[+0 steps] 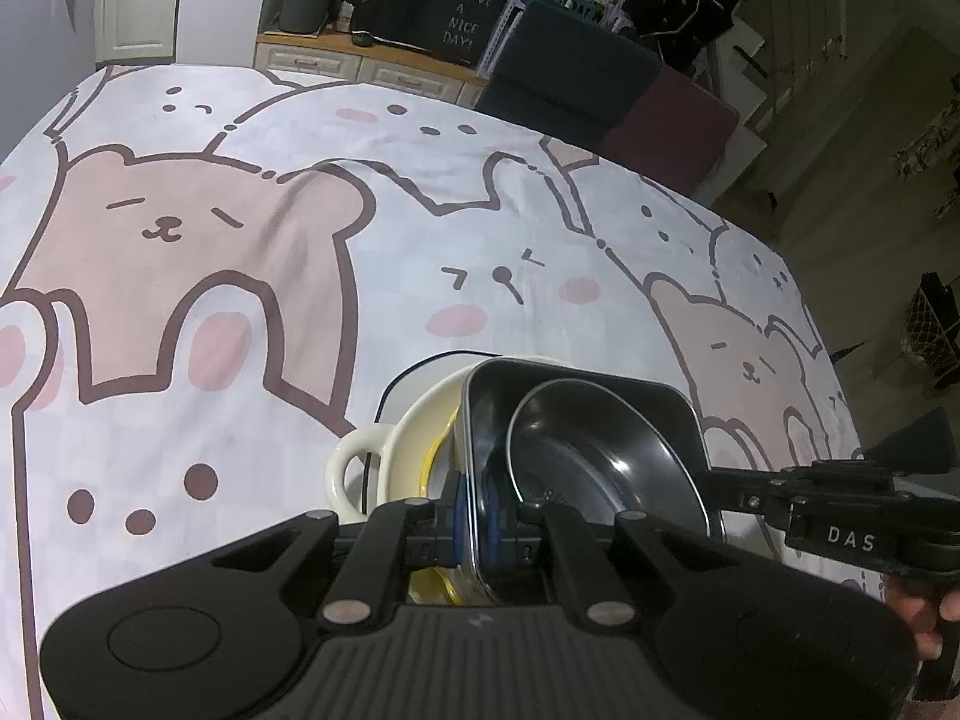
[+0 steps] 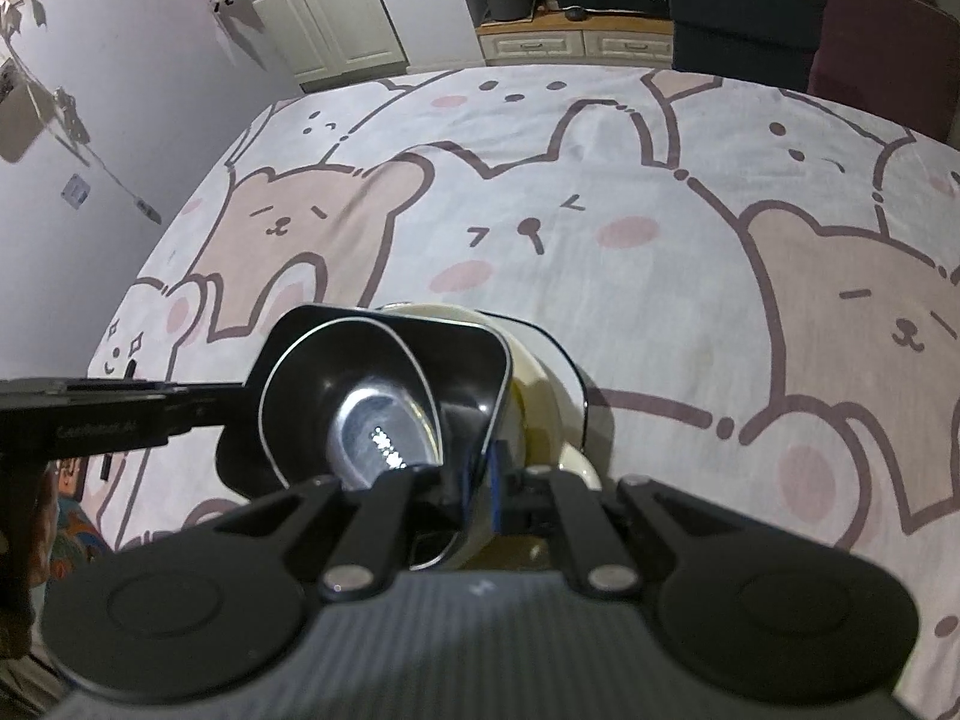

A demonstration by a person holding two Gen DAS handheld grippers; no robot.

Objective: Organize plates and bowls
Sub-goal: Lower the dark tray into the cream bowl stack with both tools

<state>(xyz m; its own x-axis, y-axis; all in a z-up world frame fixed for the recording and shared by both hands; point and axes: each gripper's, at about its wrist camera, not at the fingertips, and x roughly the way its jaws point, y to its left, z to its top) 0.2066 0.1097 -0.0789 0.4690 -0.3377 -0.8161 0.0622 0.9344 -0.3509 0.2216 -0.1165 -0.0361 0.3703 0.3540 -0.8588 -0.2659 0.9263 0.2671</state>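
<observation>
A black square dish (image 1: 636, 402) holds a black round bowl (image 1: 600, 456) and sits tilted in a cream handled bowl (image 1: 384, 456) with a yellow rim inside. My left gripper (image 1: 474, 522) is shut on the near wall of the black square dish. My right gripper (image 2: 480, 492) is shut on the opposite wall of the same black square dish (image 2: 420, 336); the round bowl (image 2: 360, 396) shows inside it, above the cream bowl (image 2: 540, 360). Each gripper shows in the other's view, the right (image 1: 840, 510) and the left (image 2: 120, 414).
The stack rests on a table covered by a bear-print cloth (image 1: 240, 240). A white plate edge (image 1: 420, 372) shows under the cream bowl. Chairs (image 1: 600, 84) stand at the far edge, cabinets (image 2: 540, 42) behind.
</observation>
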